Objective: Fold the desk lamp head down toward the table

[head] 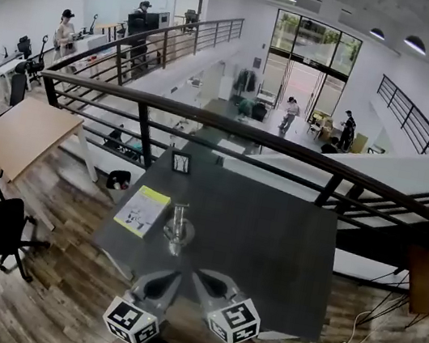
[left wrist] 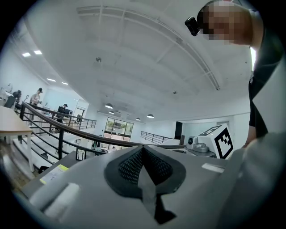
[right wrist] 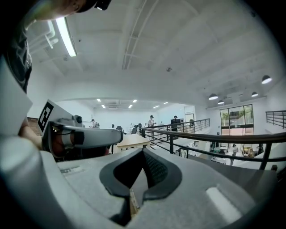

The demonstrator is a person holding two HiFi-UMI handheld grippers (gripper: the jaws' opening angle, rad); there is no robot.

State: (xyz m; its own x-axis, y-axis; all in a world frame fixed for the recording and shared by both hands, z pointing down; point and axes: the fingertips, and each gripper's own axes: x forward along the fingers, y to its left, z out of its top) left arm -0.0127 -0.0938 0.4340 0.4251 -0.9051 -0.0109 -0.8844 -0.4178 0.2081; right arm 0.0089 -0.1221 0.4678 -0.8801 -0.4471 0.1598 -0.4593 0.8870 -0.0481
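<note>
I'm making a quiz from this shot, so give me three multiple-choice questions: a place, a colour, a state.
1. The booklet lies: A left of the lamp; B right of it; C on top of it.
2. The table top is: A white; B dark grey; C red.
3. The left gripper and right gripper are: A open; B shut and empty; C holding the lamp.
Answers: 1 A, the head view shows it at the lamp's left. 2 B, its bare top is dark grey. 3 B, the fingers meet in each gripper view, nothing between.

The right tongs [right wrist: 142,151] sit closed before a railing [right wrist: 214,136].
</note>
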